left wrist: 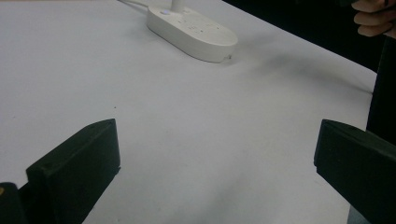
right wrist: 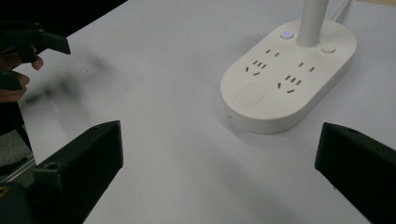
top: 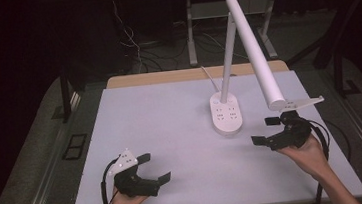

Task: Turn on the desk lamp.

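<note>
Standing on the far right part of the pale surface (top: 172, 133) was a white desk lamp (top: 244, 50), its oval base (top: 227, 112) flat on the top and its thin stem rising from the far end of that base. The long tube-shaped lamp head (top: 257, 54) slanted down toward the near right, its lower end hanging above the right gripper (top: 267, 131). From the right gripper view, the base (right wrist: 289, 74) showed groups of socket slots across its top, a small lit button (right wrist: 286, 34) beside the stem, a round white button (right wrist: 328, 48) on the other side of the stem, and a rounded pad near its close end. A white cord (top: 210, 79) ran from the base toward the far edge of the surface.

The left gripper (top: 153, 170) sat at the near left of the surface, held from below by the person's left hand (top: 126, 202), with its jaws spread wide and nothing between them. It was well apart from the lamp. The right gripper was held by the right hand (top: 309, 155) at the near right, just to the right of the base, pointing left toward it. Its jaws were also spread wide with nothing between them, and the base lay beyond them, apart from both tips.

Behind the surface the room was dark, with cables (top: 133, 41) lying on the floor.
</note>
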A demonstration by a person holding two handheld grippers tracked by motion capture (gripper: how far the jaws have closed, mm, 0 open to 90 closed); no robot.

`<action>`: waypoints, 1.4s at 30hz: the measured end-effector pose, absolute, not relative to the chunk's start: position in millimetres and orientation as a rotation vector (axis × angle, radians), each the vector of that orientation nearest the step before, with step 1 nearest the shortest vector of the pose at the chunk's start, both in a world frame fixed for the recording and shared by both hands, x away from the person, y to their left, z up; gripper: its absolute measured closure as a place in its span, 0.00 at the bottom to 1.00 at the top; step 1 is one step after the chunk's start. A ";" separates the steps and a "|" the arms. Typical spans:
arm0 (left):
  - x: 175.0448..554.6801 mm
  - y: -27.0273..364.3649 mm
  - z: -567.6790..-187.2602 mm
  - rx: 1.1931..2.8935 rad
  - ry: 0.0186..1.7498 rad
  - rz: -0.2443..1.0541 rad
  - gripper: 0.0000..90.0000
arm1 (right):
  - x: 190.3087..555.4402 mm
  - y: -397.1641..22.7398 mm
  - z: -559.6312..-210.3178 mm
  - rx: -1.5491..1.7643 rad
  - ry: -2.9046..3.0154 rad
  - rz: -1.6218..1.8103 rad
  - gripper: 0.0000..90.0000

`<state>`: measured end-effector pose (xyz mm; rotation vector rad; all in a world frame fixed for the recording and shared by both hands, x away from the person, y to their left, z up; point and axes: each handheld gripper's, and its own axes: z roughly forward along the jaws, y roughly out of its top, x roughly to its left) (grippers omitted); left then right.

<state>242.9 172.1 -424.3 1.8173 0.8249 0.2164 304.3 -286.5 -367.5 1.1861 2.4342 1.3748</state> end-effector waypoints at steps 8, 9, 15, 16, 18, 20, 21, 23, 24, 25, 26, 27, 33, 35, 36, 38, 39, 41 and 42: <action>243.2 172.9 -424.2 1.819 0.824 0.216 0.00 | 320.9 -278.7 -362.4 1.190 2.459 1.335 0.01; 243.1 173.1 -424.2 1.818 0.826 0.217 0.00 | 320.9 -278.7 -362.4 1.190 2.459 1.335 0.01; 243.4 173.8 -424.2 1.816 0.829 0.218 0.00 | 332.9 -276.3 -359.2 1.192 2.456 1.326 0.01; 243.5 173.7 -424.2 1.816 0.829 0.218 0.00 | 337.0 -275.5 -358.3 1.192 2.458 1.320 0.01; 243.3 173.5 -424.2 1.813 0.836 0.223 0.00 | 338.7 -275.0 -357.7 1.194 2.464 1.315 0.01; 243.3 174.2 -423.9 1.813 0.835 0.226 0.00 | 342.7 -273.9 -356.9 1.194 2.464 1.309 0.01; 243.4 174.6 -423.8 1.813 0.833 0.227 0.00 | 344.3 -273.5 -356.1 1.200 2.466 1.305 0.01; 243.5 175.0 -423.9 1.813 0.834 0.227 0.00 | 350.0 -272.5 -353.9 1.198 2.465 1.302 0.01; 243.5 174.9 -423.8 1.810 0.835 0.227 0.00 | 350.0 -272.5 -353.9 1.198 2.465 1.302 0.01; 243.6 175.0 -423.8 1.810 0.834 0.228 0.00 | 353.7 -272.0 -352.1 1.196 2.465 1.301 0.01; 243.6 175.0 -423.8 1.809 0.835 0.227 0.00 | 355.2 -271.6 -351.2 1.203 2.462 1.300 0.01; 243.6 175.0 -423.8 1.810 0.835 0.227 0.00 | 355.2 -271.6 -351.2 1.203 2.462 1.300 0.01; 243.4 174.4 -423.7 1.813 0.832 0.226 0.00 | 371.3 -270.2 -350.7 1.215 2.461 1.287 0.01; 243.2 174.5 -423.6 1.812 0.831 0.226 0.00 | 376.4 -269.8 -352.4 1.217 2.460 1.282 0.01; 243.1 174.5 -423.5 1.811 0.832 0.225 0.00 | 378.6 -269.2 -353.2 1.224 2.460 1.281 0.01; 243.2 174.7 -423.6 1.811 0.830 0.225 0.00 | 380.7 -268.7 -354.0 1.222 2.461 1.278 0.01; 243.3 174.8 -423.7 1.810 0.831 0.225 0.00 | 384.3 -267.4 -355.1 1.218 2.462 1.266 0.01; 243.4 174.8 -423.7 1.809 0.832 0.225 0.00 | 386.9 -265.6 -355.3 1.213 2.463 1.232 0.01; 243.4 174.9 -423.7 1.809 0.832 0.225 0.00 | 388.6 -265.0 -355.2 1.215 2.466 1.224 0.01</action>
